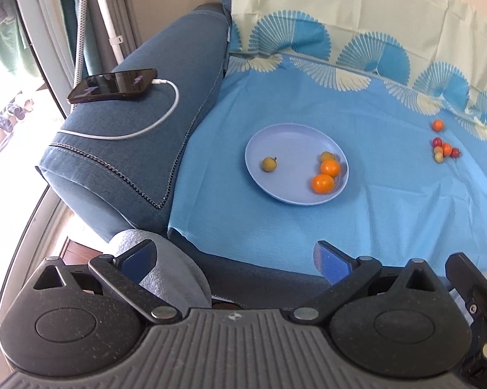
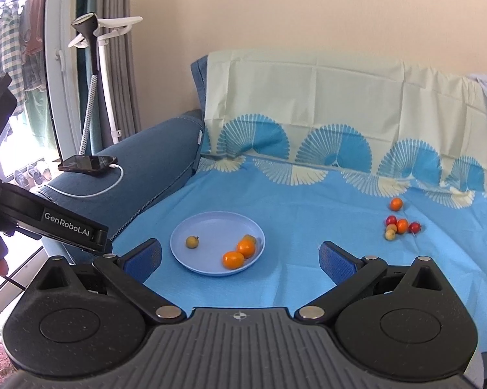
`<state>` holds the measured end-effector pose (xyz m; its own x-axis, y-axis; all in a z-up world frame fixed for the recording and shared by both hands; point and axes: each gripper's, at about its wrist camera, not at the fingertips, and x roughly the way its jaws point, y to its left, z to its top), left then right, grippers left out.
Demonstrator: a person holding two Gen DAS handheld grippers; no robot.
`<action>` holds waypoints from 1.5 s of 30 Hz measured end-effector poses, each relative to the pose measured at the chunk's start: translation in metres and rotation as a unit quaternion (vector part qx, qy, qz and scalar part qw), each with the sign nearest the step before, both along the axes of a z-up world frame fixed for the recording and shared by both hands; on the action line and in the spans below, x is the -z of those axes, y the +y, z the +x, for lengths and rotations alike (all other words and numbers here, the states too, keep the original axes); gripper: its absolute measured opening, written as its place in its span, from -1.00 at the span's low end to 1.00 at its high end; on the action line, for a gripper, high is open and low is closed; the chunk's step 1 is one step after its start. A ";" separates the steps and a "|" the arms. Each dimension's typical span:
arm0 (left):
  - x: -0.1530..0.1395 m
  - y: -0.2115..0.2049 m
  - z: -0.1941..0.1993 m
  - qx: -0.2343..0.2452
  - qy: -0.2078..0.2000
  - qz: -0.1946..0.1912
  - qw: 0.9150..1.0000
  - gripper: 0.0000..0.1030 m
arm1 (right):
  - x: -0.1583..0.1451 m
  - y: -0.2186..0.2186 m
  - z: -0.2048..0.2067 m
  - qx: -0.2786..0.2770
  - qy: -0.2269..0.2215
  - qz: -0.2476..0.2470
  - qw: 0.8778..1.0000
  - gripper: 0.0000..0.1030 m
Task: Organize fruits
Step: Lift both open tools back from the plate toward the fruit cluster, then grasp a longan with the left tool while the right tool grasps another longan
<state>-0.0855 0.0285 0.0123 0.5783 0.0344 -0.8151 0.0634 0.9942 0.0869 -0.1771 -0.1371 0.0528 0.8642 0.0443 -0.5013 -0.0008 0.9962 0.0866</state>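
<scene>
While both hand-held grippers point(image 1: 235, 256) point(image 2: 240, 256) gape empty, oval orange fruit point(image 2: 233, 259) lengthwise left-right on plate point(image 2: 191, 261).

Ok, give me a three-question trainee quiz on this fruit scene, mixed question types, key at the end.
1. True or false: the blue plate holds four fruits.
2. Multiple choice: the phone on the sofa armrest is A) plugged into a white cable, B) lying on the plate, C) held by a gripper.
3. Fill in: both the left gripper and the right gripper are ____ and hold nothing.

Key
1. True: two orange fruits and two greenish ones, one alone and one behind the orange pair.
2. A.
3. Open. The loose fruit cluster waits on the blue cloth.
</scene>
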 end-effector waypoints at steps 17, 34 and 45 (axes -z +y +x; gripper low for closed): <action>0.032 -0.063 0.053 0.038 0.050 0.053 0.997 0.99 | 0.052 -0.050 0.036 0.056 0.053 0.080 0.994 0.99; 0.072 -0.185 0.187 0.054 0.114 0.072 0.989 0.99 | 0.155 -0.258 0.169 0.295 0.059 0.062 0.952 0.99; 0.107 -0.228 0.257 0.040 0.135 0.092 0.986 0.99 | 0.248 -0.299 0.295 0.244 0.121 0.030 0.962 0.16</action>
